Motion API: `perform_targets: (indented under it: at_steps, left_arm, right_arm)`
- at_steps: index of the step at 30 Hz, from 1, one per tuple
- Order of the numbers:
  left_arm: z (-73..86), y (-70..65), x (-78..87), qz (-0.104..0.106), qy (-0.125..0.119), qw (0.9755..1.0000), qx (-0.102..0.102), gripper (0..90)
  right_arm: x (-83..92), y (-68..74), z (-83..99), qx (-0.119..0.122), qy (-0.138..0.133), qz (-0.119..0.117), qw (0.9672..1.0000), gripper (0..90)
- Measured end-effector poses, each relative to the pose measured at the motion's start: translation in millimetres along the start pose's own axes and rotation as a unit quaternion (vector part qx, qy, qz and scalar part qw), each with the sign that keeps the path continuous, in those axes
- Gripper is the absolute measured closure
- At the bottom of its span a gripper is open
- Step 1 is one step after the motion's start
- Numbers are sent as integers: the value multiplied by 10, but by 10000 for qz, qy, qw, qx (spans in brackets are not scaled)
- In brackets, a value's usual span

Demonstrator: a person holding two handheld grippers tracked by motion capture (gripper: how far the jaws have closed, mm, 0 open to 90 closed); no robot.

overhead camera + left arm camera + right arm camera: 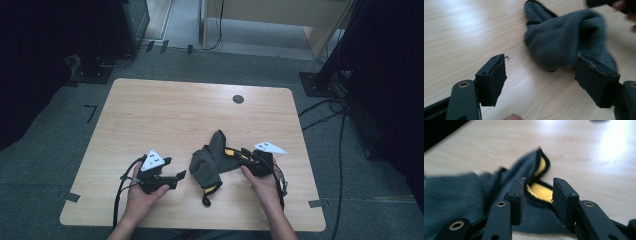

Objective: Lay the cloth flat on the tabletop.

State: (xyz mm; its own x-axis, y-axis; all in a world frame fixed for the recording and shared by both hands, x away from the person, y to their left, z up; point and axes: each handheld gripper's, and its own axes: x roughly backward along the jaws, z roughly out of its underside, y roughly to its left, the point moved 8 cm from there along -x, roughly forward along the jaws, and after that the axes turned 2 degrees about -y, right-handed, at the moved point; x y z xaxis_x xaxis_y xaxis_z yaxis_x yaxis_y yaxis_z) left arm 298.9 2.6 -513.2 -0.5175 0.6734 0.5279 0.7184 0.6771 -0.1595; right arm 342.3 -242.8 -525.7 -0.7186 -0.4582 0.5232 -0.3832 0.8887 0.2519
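Grey socks (209,162) are piled near the surface's (165,112) front edge. The left hand-held gripper (177,176) is held released beside them. The right hand-held gripper (243,154) is released too, with a yellow-lined cuff (541,191) seen between its jaws.

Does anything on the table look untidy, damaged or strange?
Yes. The grey socks lie in a crumpled heap, one across the other, not flat. The left gripper's pads look frayed, with a loose thread at one tip.

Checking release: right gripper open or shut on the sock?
Open. Right gripper jaws stand apart over the grey sock's yellow-lined cuff, pads not pressing it.
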Motion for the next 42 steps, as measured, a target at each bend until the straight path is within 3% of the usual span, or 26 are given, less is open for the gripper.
perform_targets:
  at_steps: [6,9,11,12,16,19,23,25,28,29,30,32,34,35,37,39,42]
  left_arm:
    - [-96,-305,-115,207,-12,9990,-398,236]
    - [-106,-415,-239,-27,103,9974,-712,229]
    - [-59,-404,-333,-383,234,9948,-916,295]
    - [-29,-379,-368,-495,300,9940,-926,353]
    - [33,-218,-371,-563,355,9955,-676,605]
    - [47,-31,-310,-636,410,9964,-387,696]
    - [122,269,-238,-843,526,9950,75,701]
    - [155,433,-182,-943,538,9932,427,681]
    - [183,698,-39,-1419,484,9853,817,629]
    - [175,766,23,-1484,398,9835,959,615]
    - [154,812,89,-1462,273,9829,1082,605]
    - [78,816,190,-1289,-27,9843,1203,580]
    - [3,730,221,-1150,-163,9876,1056,544]
    - [3,730,221,-1150,-163,9876,1056,514]
    - [-75,495,149,-888,-212,9933,706,462]
    - [-89,342,66,-809,-160,9958,390,388]
    - [-32,267,-68,-1266,119,9919,57,266]
  right_arm:
    - [-201,40,165,169,302,49,9994,593]
    - [-280,51,239,245,452,85,9986,622]
    - [-317,64,275,287,505,91,9983,690]
    - [-324,68,290,315,543,120,9980,736]
    - [-323,67,306,375,567,179,9975,859]
    - [-310,34,296,349,546,231,9976,900]
    - [-273,-18,279,317,495,304,9978,900]
    - [-251,-38,270,313,471,342,9978,900]
    - [-217,-74,250,284,402,411,9979,900]
    - [-204,-84,242,244,375,415,9981,900]
    - [-190,-96,230,215,339,425,9983,879]
    - [-169,-95,198,110,235,338,9991,820]
    - [-160,-78,166,54,113,268,9996,760]
    - [-163,-59,155,54,64,259,9996,717]
    - [-178,8,142,83,-12,133,9999,671]
    - [-216,90,156,242,23,-13,9997,611]
    - [-298,177,242,456,276,-59,9986,607]
